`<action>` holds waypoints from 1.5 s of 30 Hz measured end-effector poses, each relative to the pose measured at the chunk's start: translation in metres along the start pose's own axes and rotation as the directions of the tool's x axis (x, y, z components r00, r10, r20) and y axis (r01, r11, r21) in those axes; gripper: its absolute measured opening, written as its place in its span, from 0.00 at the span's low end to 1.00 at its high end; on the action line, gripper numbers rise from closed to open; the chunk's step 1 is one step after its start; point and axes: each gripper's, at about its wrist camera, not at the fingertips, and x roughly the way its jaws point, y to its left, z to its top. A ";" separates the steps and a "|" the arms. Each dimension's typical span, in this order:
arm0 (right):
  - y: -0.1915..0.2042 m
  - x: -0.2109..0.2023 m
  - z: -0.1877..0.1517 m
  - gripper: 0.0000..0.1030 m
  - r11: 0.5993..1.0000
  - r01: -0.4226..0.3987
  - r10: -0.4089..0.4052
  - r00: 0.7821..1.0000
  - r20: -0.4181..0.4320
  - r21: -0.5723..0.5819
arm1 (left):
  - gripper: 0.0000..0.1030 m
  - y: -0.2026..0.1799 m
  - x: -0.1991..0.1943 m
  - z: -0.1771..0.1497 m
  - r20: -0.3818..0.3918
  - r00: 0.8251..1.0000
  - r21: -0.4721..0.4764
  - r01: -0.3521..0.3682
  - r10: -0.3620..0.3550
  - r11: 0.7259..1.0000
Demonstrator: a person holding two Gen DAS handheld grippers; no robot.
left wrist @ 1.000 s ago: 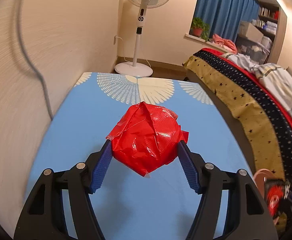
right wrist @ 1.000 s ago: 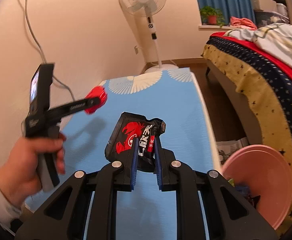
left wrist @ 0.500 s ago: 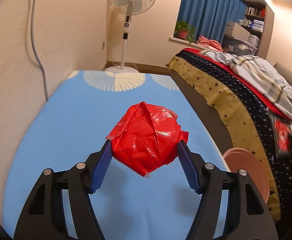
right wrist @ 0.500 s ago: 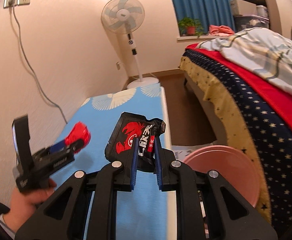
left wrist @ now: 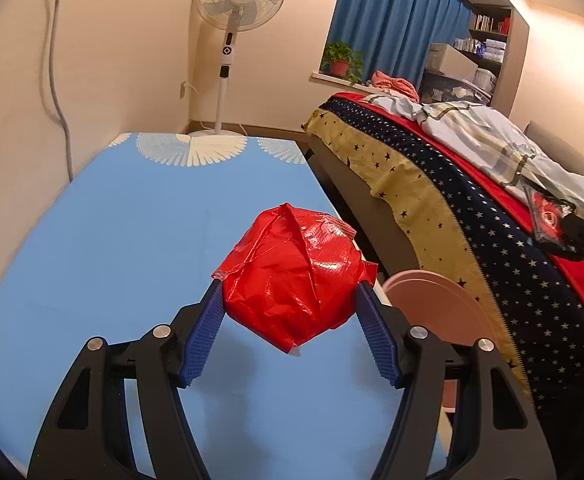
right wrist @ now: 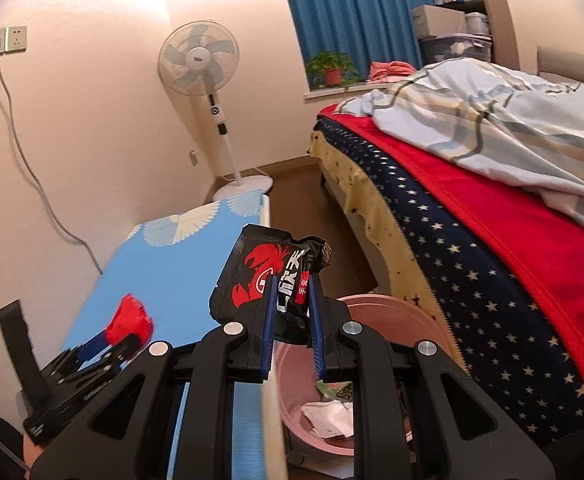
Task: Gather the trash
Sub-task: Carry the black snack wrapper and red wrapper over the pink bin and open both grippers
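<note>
The room was a bedroom with cream walls, a blue curtain over one window, and one bed along the right side. The bed carried a navy star-printed cover with a red band and a yellow edge, and a rumpled pale plaid quilt lay on top. Against the left wall stood a long, flat surface, smooth sky-blue with white fan-shaped motifs at its far end. One white pedestal fan stood on a round base beyond it. One potted plant in a red pot sat on the sill, and two wall sockets fed a grey cord.

Between the surface and the bed sat one round pink plastic bin, with crumpled paper scraps inside.

There were two pieces of trash in hand. The left gripper had its ribbed blue fingers pressed on either side of a glossy, crinkled red wrapper ball, held above the near right part of the surface, beside the bin. The right gripper pinched a flat black snack wrapper printed with a red crab, its fingers nearly together, held upright over the bin's rim.
</note>
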 end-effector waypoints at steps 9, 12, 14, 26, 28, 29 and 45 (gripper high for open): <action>-0.022 0.000 -0.008 0.16 0.999 0.047 -0.048 0.998 0.036 0.016 | 0.62 -0.029 0.002 -0.026 -0.014 1.000 0.061 -0.005 0.006 0.998; -0.025 0.001 -0.007 0.16 0.998 0.060 -0.061 0.997 0.043 0.019 | 0.62 -0.033 0.003 -0.025 -0.004 1.000 0.084 -0.004 0.005 0.996; -0.024 0.002 -0.007 0.16 0.997 0.075 -0.075 0.996 0.046 0.011 | 0.62 -0.035 0.005 -0.025 -0.002 1.000 0.094 -0.007 0.007 0.996; -0.026 0.014 -0.008 0.16 0.994 0.107 -0.107 0.994 0.025 0.006 | 0.63 -0.045 0.016 -0.026 -0.006 1.000 0.116 0.005 -0.004 0.993; -0.028 0.015 -0.009 0.16 0.994 0.113 -0.113 0.993 0.023 0.009 | 0.62 -0.046 0.017 -0.026 -0.006 1.000 0.115 0.011 -0.010 0.993; -0.029 0.016 -0.008 0.16 0.993 0.116 -0.116 0.993 0.021 0.011 | 0.63 -0.047 0.018 -0.026 -0.006 1.000 0.114 0.013 -0.012 0.993; -0.045 0.026 -0.008 0.16 0.985 0.166 -0.166 0.986 -0.004 0.042 | 0.63 -0.081 0.039 -0.029 -0.032 0.994 0.153 0.109 -0.105 0.982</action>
